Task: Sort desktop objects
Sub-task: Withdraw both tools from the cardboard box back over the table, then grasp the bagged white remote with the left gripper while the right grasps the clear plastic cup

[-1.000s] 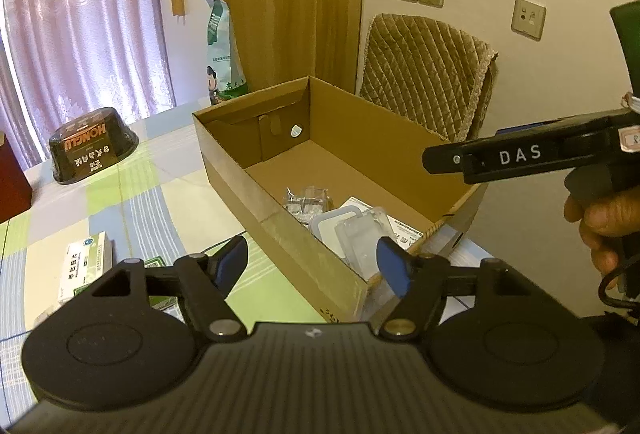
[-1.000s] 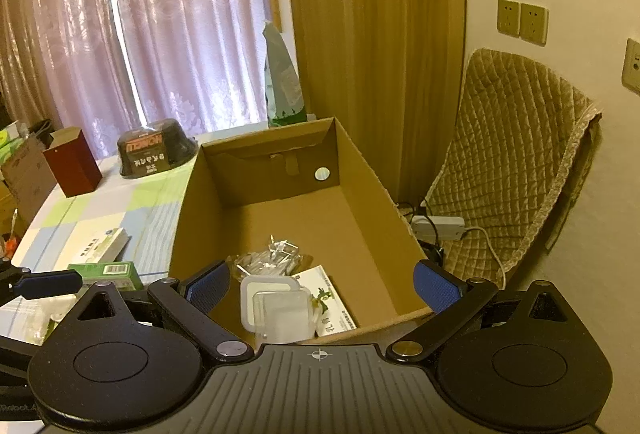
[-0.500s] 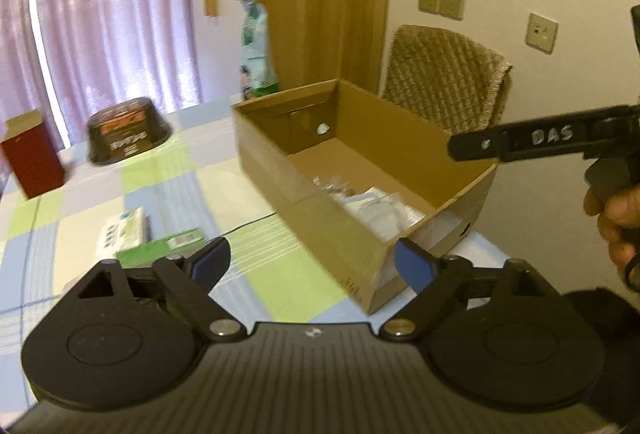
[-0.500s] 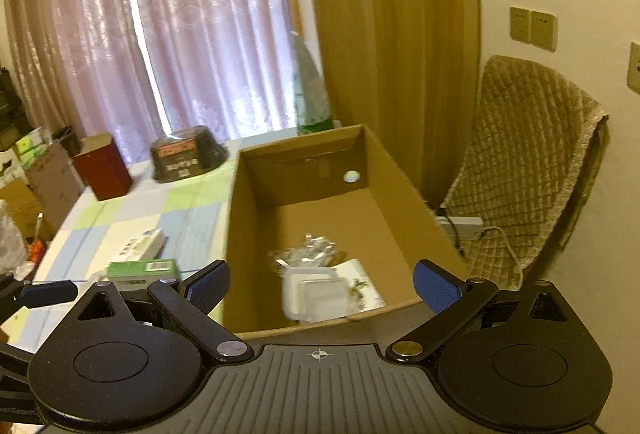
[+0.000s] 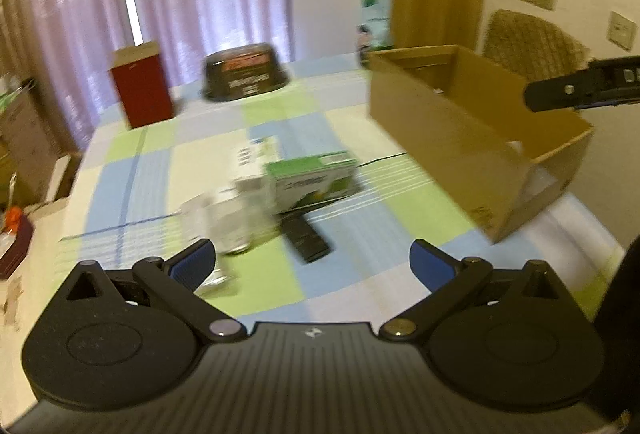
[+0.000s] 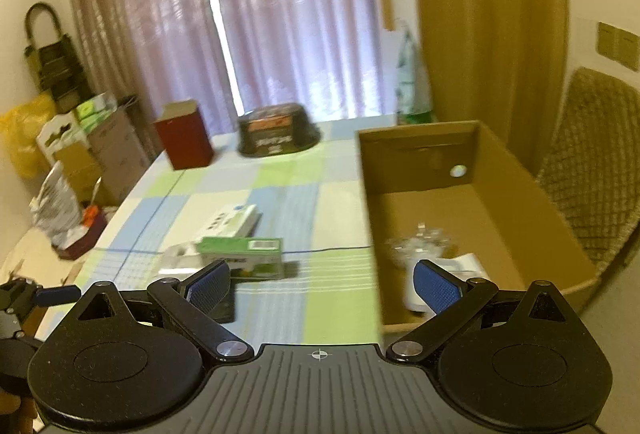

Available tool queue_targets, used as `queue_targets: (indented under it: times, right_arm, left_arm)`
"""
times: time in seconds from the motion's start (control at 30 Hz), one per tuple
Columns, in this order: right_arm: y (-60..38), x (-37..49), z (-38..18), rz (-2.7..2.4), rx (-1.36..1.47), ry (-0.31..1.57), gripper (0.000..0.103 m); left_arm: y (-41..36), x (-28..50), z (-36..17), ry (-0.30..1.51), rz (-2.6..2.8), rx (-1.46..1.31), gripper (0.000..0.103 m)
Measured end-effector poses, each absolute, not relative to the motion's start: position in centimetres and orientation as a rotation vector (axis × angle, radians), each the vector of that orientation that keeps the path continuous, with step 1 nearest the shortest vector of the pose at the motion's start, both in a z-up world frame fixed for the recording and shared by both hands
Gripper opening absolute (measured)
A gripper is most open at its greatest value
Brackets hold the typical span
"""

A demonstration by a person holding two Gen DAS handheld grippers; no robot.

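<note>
**Both claws empty, turned toward the loose items on the table**

The left claw is spread wide and holds nothing; the right claw is likewise wide and empty. Judging by this, the step in hand is the reach for the next thing to sort.

Nearest, just beyond the left claw, lie a black flat device, perhaps a remote, and a blurred cluster of clear and white packets. Touching these from behind is a green box, and beyond it a white box, all on the checked table. The cardboard box stands open to the right, already holding clear wrapping and a white container.

The next move likely calls for lowering one claw over a single item, the remote or the green box, and closing on its narrower sides. The crowding is the hindrance: the packets lean against the green box, so a careless grip could drag neighbours along.

Farther back stand a red box, a dark bowl-shaped tub and a green-and-white bag, well apart from the pile.
</note>
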State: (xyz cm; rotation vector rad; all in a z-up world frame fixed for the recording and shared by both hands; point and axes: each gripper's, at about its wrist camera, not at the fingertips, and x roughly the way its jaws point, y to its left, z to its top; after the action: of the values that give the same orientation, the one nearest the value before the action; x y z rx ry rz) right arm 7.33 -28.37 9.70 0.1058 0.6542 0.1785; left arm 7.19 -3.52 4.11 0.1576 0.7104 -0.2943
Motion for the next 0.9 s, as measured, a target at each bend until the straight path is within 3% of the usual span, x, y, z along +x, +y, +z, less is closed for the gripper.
queue_targets:
  times: [0.63, 0.9]
  right_arm:
    - [-21.1, 12.7, 4.6, 0.283, 0.039, 0.756, 0.1]
    - [-19.4, 15.5, 1.5, 0.307, 0.035, 0.804, 0.1]
  left_arm:
    - [4.0, 12.9, -1.5, 0.768, -0.169, 0.068, 0.101]
    - [5.4, 16.2, -4.8, 0.827, -0.166, 0.011, 0.083]
